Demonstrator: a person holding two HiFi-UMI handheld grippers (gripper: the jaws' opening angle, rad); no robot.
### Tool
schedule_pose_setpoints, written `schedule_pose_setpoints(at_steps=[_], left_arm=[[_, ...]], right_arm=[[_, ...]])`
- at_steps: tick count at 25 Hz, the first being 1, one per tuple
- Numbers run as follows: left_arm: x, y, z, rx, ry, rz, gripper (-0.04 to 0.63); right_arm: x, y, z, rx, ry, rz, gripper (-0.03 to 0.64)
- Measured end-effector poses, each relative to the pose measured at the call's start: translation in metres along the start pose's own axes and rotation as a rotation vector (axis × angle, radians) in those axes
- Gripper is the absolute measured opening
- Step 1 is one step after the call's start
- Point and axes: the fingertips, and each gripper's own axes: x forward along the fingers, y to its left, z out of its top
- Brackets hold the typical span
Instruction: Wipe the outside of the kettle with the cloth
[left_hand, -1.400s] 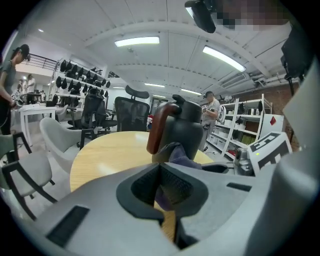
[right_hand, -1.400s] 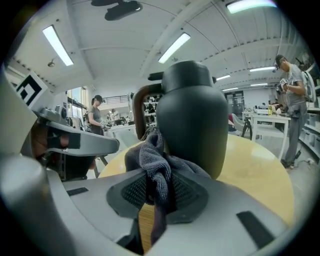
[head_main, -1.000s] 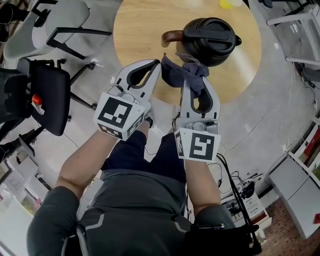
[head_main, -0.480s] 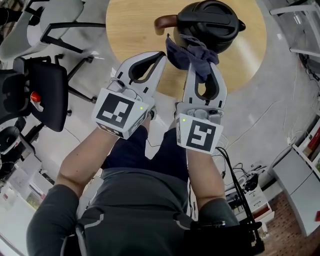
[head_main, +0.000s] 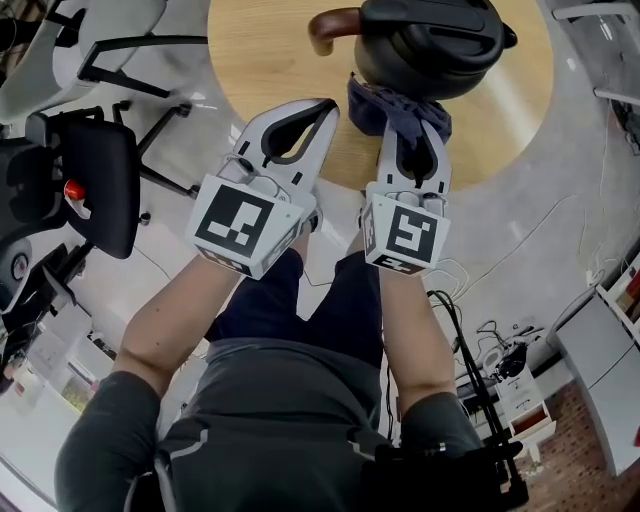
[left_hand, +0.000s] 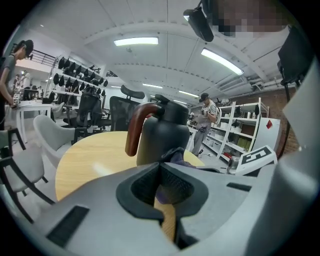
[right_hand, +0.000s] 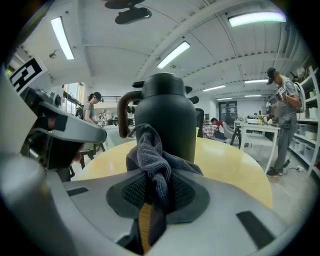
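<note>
Cloth, pinched in your right gripper, has closed on the kettle at top centre over the last second and now looks to meet its near wall, so wiping can begin; left gripper alongside, jaws together, empty.

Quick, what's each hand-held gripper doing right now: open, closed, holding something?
Left hand-held gripper: closed, nothing held.
Right hand-held gripper: closed on the cloth.
</note>
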Motion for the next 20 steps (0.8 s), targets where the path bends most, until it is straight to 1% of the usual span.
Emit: schedule_pose_setpoints(at_steps=[3,6,10,13,15,18,20], left_arm=[[0.002,-0.002,0.001,-0.011,-0.002,-0.008,0.009],[-0.005,-0.007,0.012,-0.019,0.000,-0.012,0.009],[-0.018,-0.016,0.040,0.055,0.000,-0.029,0.009],[-0.026,-0.022,0.058,0.052,-0.028,-0.033,0.009],[-0.031,-0.024,0.071,0.050,-0.049,-0.037,0.009],[-0.036,-0.030,0.087,0.079,-0.063,-0.044,0.009],[-0.038,-0.035,0.096,0.091,-0.071,-0.055,0.009]], right_arm=[[0.005,-0.002,-0.006,0.018,0.016,0.004,0.094],[-0.003,-0.001,-0.002,0.017,0.040,0.011,0.094],[-0.032,0.006,0.029,-0.035,0.002,0.046,0.095],[-0.054,-0.004,0.054,-0.026,-0.024,0.039,0.095],[-0.062,-0.009,0.073,-0.040,-0.053,0.042,0.094],[-0.069,-0.018,0.099,-0.080,-0.086,0.044,0.095],[-0.072,-0.025,0.116,-0.072,-0.098,0.030,0.095]])
